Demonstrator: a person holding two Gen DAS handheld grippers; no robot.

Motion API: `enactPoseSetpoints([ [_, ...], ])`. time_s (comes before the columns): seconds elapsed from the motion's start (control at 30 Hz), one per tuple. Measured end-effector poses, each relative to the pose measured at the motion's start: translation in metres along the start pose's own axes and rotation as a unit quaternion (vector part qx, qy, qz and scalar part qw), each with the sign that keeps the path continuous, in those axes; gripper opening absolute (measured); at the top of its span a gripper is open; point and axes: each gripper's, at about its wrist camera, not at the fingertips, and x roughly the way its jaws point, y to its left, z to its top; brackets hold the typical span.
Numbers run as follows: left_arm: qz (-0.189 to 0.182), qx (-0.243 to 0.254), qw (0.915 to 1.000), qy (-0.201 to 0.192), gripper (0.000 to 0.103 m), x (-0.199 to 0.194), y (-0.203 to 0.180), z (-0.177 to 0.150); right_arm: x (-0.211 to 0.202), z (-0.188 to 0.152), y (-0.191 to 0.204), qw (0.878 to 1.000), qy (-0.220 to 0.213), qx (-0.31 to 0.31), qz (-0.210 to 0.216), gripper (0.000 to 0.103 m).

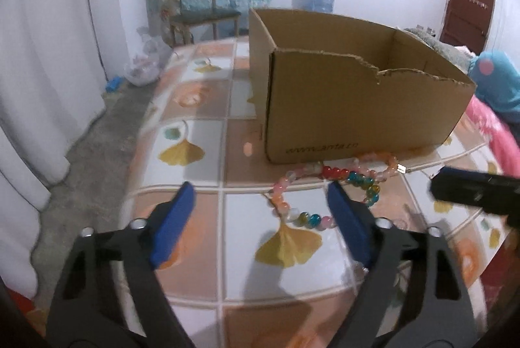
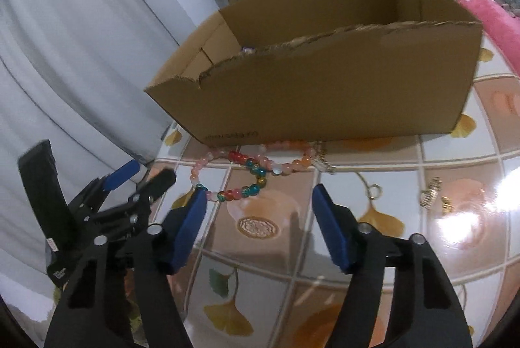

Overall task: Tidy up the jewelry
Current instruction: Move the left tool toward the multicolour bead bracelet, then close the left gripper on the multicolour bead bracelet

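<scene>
At the lower left of the right wrist view the left gripper [image 2: 143,174] hovers with its blue pads spread, grasping nothing. At the frame's middle, bead bracelets [image 2: 256,172] lie tangled on the ginkgo-patterned tablecloth [image 2: 390,266], touching the foot of the cardboard box [image 2: 325,88]; its front wall carries small blurred print, apparently "www.anta.cn". The right gripper [image 2: 260,198] is released too, just below the beads. Small gold trinkets [image 2: 430,192] sit right.
</scene>
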Motion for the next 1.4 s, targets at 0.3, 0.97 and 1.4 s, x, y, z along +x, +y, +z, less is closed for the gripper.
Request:
enactPoseSetpoints([
  [0.3,-0.057,-0.029,0.9968,0.048,0.047,0.033,0.012,0.001,0.036,0.008,0.008,0.999,0.033,0.000,-0.021,0.043],
  [0.97,-0.046,0.014,0.9972,0.057,0.008,0.035,-0.011,-0.005,0.049,0.005,0.016,0.997,0.047,-0.022,-0.061,0.005],
  [1.4,-0.055,0.022,0.9958,0.070,0.008,0.006,-0.026,-0.032,0.017,-0.021,-0.006,0.997,0.064,0.022,-0.025,0.005],
])
